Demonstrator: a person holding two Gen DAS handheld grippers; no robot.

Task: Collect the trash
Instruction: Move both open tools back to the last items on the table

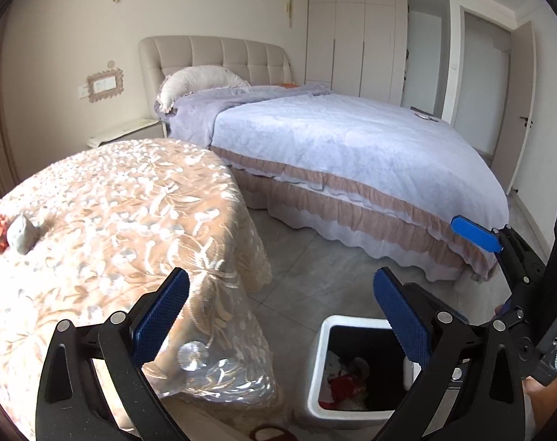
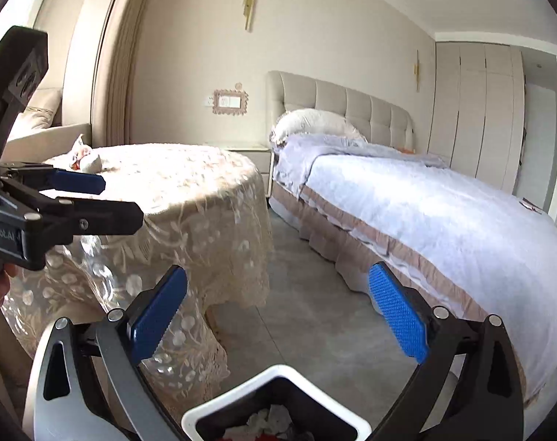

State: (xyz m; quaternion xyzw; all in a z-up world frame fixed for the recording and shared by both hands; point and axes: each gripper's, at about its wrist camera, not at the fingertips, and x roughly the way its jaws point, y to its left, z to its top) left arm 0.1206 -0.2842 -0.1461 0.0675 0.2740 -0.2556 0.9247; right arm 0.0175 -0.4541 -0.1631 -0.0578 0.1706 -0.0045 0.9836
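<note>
right wrist: empty gripper [image 2: 278, 312] above bin [image 2: 275, 378]

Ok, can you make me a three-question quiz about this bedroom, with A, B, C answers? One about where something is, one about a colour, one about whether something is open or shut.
1. Where is the trash bin?
A. on the bed
B. on the floor beside the table
C. on the nightstand

2. What colour are the pads on the right hand-held gripper?
A. blue
B. green
C. yellow

3. How is the left hand-held gripper?
A. shut on paper
B. shut on nothing
C. open, holding nothing

Answers:
1 B, the bin stands on the grey floor next to the lace-covered table.
2 A, both pads are blue.
3 C, its fingers stand wide apart with nothing between them.
</note>
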